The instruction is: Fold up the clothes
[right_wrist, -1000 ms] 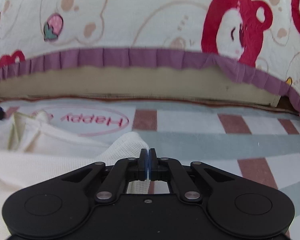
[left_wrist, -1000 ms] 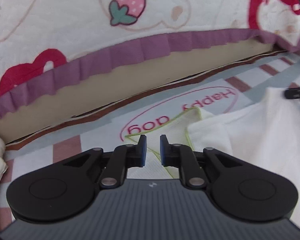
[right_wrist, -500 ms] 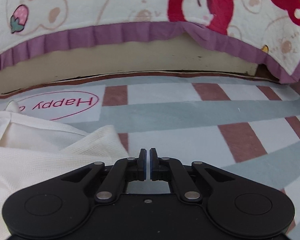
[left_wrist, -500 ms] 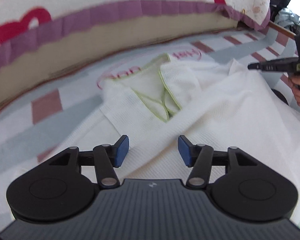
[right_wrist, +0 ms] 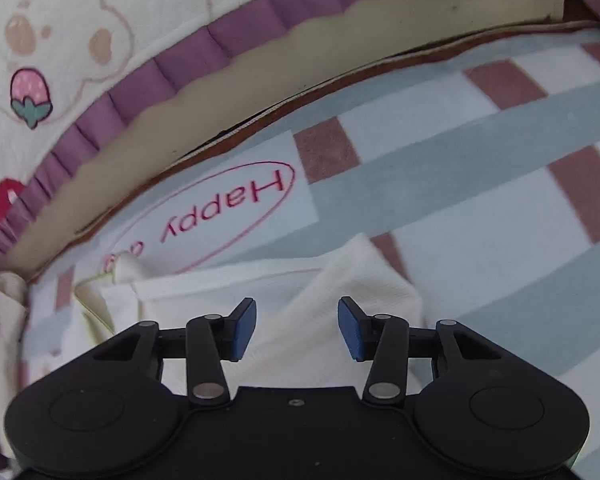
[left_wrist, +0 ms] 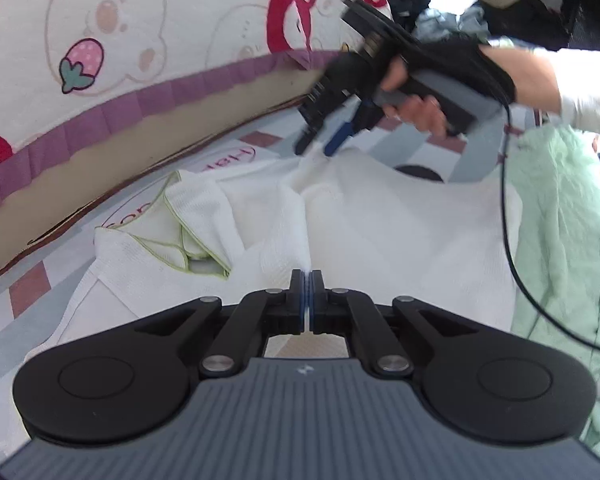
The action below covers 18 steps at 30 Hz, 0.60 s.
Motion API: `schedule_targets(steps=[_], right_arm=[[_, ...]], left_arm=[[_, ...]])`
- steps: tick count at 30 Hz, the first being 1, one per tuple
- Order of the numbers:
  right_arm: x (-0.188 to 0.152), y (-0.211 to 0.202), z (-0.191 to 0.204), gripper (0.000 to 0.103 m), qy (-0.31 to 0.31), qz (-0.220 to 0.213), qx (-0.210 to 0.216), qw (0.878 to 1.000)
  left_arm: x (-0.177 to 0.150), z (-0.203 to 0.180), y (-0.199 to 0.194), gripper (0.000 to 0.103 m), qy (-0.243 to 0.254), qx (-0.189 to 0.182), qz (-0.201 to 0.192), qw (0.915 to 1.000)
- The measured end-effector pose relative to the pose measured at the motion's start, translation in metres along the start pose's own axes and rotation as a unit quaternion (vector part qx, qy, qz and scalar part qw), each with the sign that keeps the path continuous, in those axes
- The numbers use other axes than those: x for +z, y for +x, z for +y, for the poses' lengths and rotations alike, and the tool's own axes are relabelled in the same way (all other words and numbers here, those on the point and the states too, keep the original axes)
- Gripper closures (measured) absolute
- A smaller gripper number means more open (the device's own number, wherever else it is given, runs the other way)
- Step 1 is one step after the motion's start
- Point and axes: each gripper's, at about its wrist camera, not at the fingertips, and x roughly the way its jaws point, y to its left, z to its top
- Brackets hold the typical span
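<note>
Low centre of the left wrist view, my left gripper (left_wrist: 309, 294) has its jaws pressed together on a raised fold of the white waffle-knit garment with pale green neck trim (left_wrist: 400, 236), which lies spread across the middle of that frame on the checked grey, white and brick-red floor mat (left_wrist: 28, 292). At upper right, my right gripper (left_wrist: 318, 142) appears motion-blurred, held by a hand in a black fingerless glove (left_wrist: 428, 92); its tips sit at the garment's far edge, though I cannot tell whether they touch the cloth. A black cable (left_wrist: 512, 240) trails across the garment. The mint green fabric (left_wrist: 572, 240) at the right edge is cut off by the frame.

In the right wrist view, my right gripper (right_wrist: 297, 328) stands with jaws wide apart above a corner of the same garment (right_wrist: 364, 280), gripping nothing. The mat's red oval lettering (right_wrist: 228, 204) is partly hidden by cloth. Across the top runs a cream cartoon-print quilt with purple ruffled edge (right_wrist: 148, 68), blurred toward the upper right.
</note>
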Motion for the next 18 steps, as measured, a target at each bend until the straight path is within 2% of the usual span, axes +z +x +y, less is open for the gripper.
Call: schedule_targets(steps=[4,6,7,9,12,14,16,18], right_arm=[[-0.005,0.018,0.017,0.053,-0.079,-0.016,-0.068,0.994],[-0.01,0.022,0.021,0.089,-0.123,-0.028,-0.089,0.988],[-0.012,0.019,0.02,0.103,-0.135,-0.041,-0.097,0.985],[-0.013,0.007,0.011,0.102,-0.125,-0.067,-0.093,0.985],[-0.004,-0.02,-0.013,0.102,-0.095,-0.119,-0.045,0.987],[0.005,-0.03,-0.021,0.102,-0.102,-0.143,-0.05,0.983],[0.011,-0.034,-0.025,0.102,-0.12,-0.153,-0.067,0.979],[0.015,-0.032,-0.026,0.102,-0.147,-0.131,-0.015,0.98]], left_arm=[[0.0,0.0,0.0,0.101,-0.008,0.002,0.0,1.0],[0.002,0.002,0.0,0.101,-0.01,0.011,-0.003,0.9999],[0.004,0.004,0.0,0.101,-0.011,0.018,-0.003,0.9998],[0.007,0.008,0.0,0.1,-0.011,0.032,-0.004,0.9994],[0.012,0.022,-0.005,0.1,-0.04,0.038,-0.019,0.9983],[0.012,0.027,-0.006,0.099,-0.052,0.04,-0.023,0.9976],[0.009,0.028,-0.006,0.099,-0.053,0.042,-0.02,0.9975],[0.006,0.027,-0.004,0.099,-0.054,0.041,-0.015,0.9976]])
